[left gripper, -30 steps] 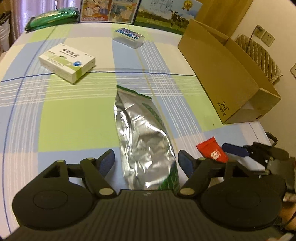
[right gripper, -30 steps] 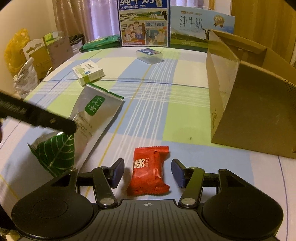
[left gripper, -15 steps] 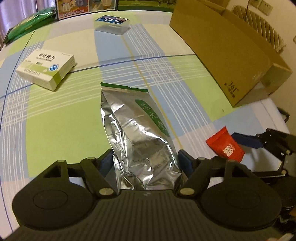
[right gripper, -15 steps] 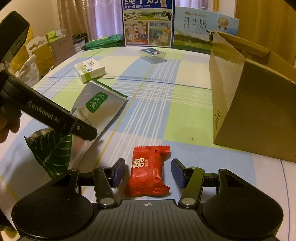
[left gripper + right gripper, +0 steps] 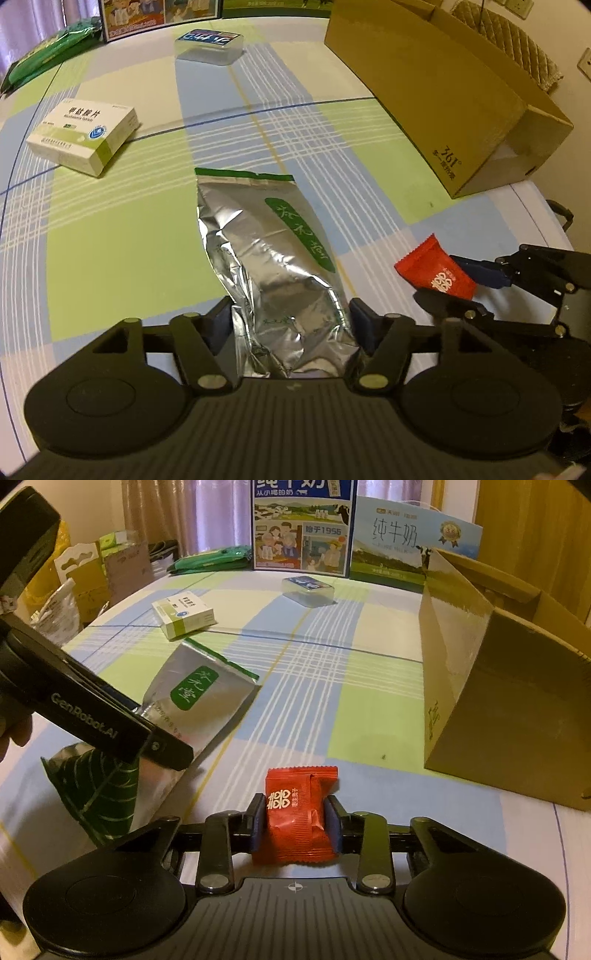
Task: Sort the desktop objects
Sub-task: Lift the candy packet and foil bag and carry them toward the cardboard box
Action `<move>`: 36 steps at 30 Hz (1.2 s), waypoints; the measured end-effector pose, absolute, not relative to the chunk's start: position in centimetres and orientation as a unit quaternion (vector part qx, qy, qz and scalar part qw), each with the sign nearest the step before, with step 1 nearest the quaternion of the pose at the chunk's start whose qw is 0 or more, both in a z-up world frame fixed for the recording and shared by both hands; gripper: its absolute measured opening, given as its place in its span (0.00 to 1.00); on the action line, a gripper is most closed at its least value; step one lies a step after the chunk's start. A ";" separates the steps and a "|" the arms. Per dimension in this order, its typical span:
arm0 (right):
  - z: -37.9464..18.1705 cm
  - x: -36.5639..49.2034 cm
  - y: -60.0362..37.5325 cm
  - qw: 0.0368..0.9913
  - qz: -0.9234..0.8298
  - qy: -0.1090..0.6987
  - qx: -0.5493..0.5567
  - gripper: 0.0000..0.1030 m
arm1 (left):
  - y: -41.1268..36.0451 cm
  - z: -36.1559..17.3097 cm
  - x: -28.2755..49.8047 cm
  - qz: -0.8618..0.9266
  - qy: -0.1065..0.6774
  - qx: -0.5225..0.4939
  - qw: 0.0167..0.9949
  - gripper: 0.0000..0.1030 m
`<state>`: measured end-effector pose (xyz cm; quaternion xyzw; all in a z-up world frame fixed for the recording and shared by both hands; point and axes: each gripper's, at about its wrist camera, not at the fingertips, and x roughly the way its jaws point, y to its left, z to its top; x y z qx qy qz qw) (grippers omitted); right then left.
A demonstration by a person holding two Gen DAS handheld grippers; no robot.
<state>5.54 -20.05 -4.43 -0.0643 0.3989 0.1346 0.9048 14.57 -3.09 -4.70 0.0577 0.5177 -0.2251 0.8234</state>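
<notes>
Foil pouch [image 5: 280, 266] near end hidden under gripper body (both views).

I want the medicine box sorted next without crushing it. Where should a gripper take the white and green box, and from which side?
Take the white and green box across its two long side walls, coming down from above. It lies flat on the tablecloth with open cloth around it, and its stiff walls look narrow enough for the jaws.
</notes>
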 end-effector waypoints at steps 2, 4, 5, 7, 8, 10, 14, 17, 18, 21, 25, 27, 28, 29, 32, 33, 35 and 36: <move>-4.5 5.5 -20.1 0.905 0.134 0.399 -0.061 0.28 | -3.4 -4.8 14.6 -0.227 0.513 0.073 0.824 0.63; -4.4 5.5 -20.1 0.905 0.135 0.400 -0.060 0.27 | -3.7 -4.9 14.6 -0.226 0.512 0.086 0.824 0.63; -4.3 5.6 -20.2 0.905 0.135 0.401 -0.055 0.26 | -3.7 -4.9 14.6 -0.225 0.513 0.085 0.824 0.63; -4.1 5.4 -20.4 0.905 0.134 0.401 -0.048 0.26 | -3.6 -4.7 14.6 -0.229 0.514 0.078 0.823 0.51; -4.0 5.3 -20.5 0.906 0.134 0.400 -0.047 0.26 | -3.4 -4.6 14.6 -0.227 0.516 0.072 0.823 0.50; -3.6 5.0 -20.7 0.907 0.132 0.398 -0.042 0.26 | -3.3 -4.4 14.3 -0.224 0.517 0.070 0.823 0.47; -2.8 4.5 -21.4 0.911 0.126 0.393 -0.030 0.26 | -3.1 -3.8 13.2 -0.224 0.518 0.066 0.823 0.45; -2.0 4.0 -21.9 0.914 0.121 0.387 -0.022 0.26 | -2.9 -3.1 12.4 -0.221 0.517 0.056 0.825 0.45; -1.7 3.9 -22.1 0.915 0.120 0.385 -0.020 0.26 | -2.8 -2.8 12.2 -0.220 0.516 0.054 0.826 0.45; -0.8 3.5 -22.4 0.919 0.116 0.377 -0.012 0.26 | -2.6 -1.8 11.4 -0.218 0.512 0.045 0.830 0.45; 0.3 2.9 -22.7 0.923 0.113 0.368 -0.006 0.26 | -2.7 -0.4 10.4 -0.220 0.502 0.034 0.836 0.45; 0.9 2.7 -22.8 0.925 0.113 0.362 -0.005 0.26 | -2.9 0.4 10.0 -0.222 0.497 0.030 0.838 0.45; 1.2 2.6 -22.9 0.927 0.112 0.359 -0.004 0.26 | -3.1 0.7 9.9 -0.224 0.494 0.027 0.840 0.45; 1.4 2.5 -23.0 0.928 0.111 0.357 -0.003 0.26 | -3.3 1.1 9.7 -0.225 0.492 0.025 0.841 0.45; 2.3 2.3 -23.4 0.932 0.107 0.348 0.002 0.26 | -3.9 1.9 9.4 -0.229 0.485 0.022 0.844 0.45; 2.5 2.2 -23.5 0.933 0.104 0.345 0.004 0.26 | -4.1 2.1 9.4 -0.230 0.483 0.021 0.845 0.45; 2.9 1.9 -24.0 0.935 0.101 0.341 0.006 0.26 | -4.6 2.6 9.2 -0.233 0.479 0.017 0.846 0.45; 3.1 1.8 -24.2 0.935 0.099 0.339 0.007 0.26 | -4.8 2.8 9.1 -0.235 0.477 0.016 0.847 0.45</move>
